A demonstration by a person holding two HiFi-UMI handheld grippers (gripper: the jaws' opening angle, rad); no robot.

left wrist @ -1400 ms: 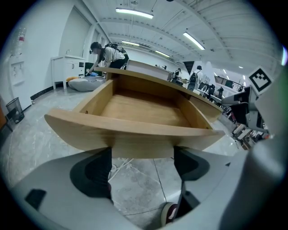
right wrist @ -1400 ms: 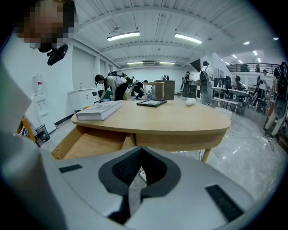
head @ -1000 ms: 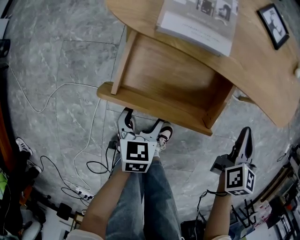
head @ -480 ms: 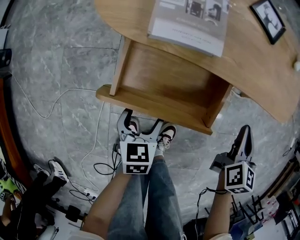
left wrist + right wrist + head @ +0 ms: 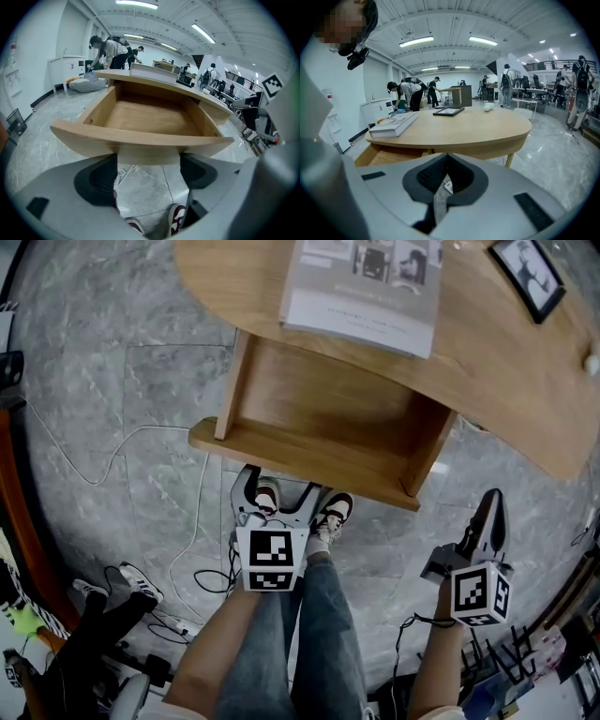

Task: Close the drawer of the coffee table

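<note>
Wood drawer (image 5: 319, 418), standing pulled out from the near edge of the coffee table (image 5: 506, 371), and it looks empty inside. I'm driving this rig remotely. How would you shove it shut?

Reply: It looks stiff, fairly light and not fragile, so my guess is it slides if you push it square. No need to grab anything. Lean flat on the middle of the front panel (image 5: 140, 138). Push at one corner and it may rack and jam.

Me: That fits. My left gripper (image 5: 279, 486) has its jaws spread wide with nothing in them. Its tips are just beside the panel's lower edge, and I can't tell if they touch. My right gripper (image 5: 492, 504) is clamped together on nothing, hanging out past the drawer's right corner, well apart from it.

Reply: Anything on top?

Me: A thick book (image 5: 361, 287) lies at the near edge above the drawer, and a picture frame (image 5: 525, 277) is toward the right. Neither is in the way. The floor (image 5: 112, 381) is grey stone tile, probably slick, with cables (image 5: 187, 521) left of my feet. It's a big open office, with people (image 5: 110, 49) busy at the back.
</note>
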